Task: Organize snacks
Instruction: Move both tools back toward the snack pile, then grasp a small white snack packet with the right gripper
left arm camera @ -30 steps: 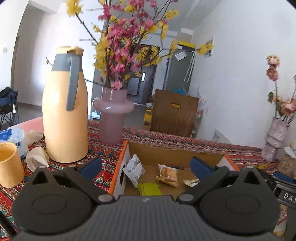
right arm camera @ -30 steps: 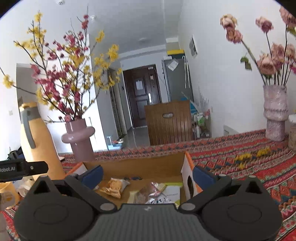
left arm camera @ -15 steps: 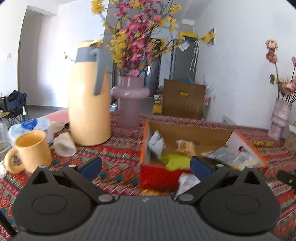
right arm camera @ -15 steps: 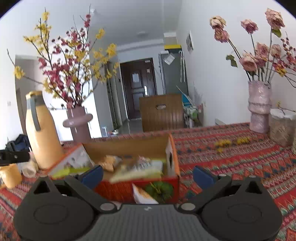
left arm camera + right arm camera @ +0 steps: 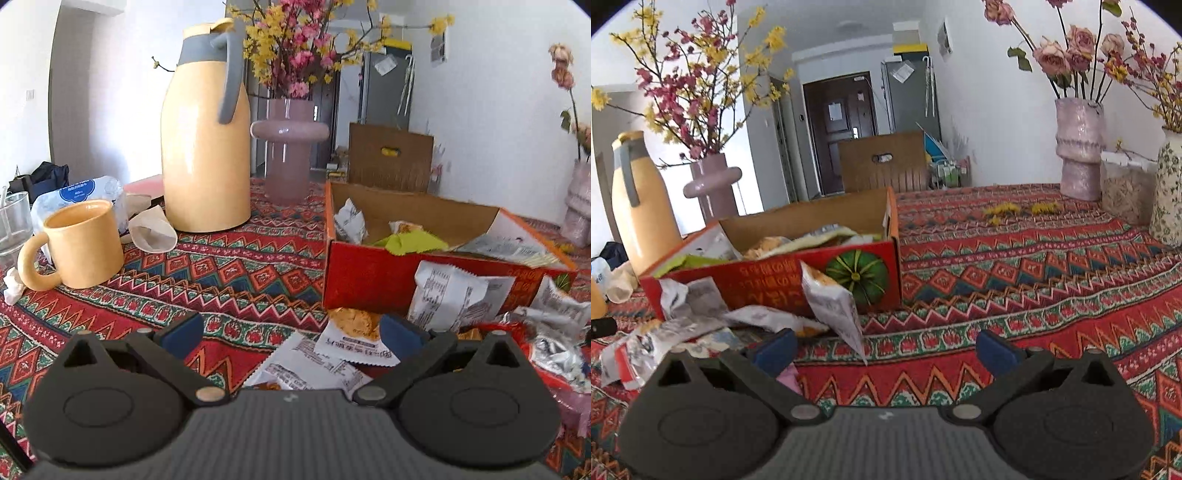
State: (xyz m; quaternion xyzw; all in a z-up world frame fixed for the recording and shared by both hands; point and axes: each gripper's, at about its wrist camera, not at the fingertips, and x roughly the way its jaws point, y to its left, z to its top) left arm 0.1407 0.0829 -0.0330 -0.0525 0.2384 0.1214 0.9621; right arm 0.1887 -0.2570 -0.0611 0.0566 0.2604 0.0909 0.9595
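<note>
while both grippers gape empty, red box [image 5: 768, 280] print blurred, maybe chinese, snack packets [image 5: 448, 297] beside

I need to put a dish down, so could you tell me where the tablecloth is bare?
Bare cloth lies between the yellow mug and red box, and right of the box towards the rose vase. Snack packets crowd its front.

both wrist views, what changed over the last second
Both hand-held grippers, left and right, pulled back from above the box and dropped low toward the loose snack packets on the cloth in front of it. Neither took hold of anything; jaws stayed open. Box, jug and vases stayed put.
</note>
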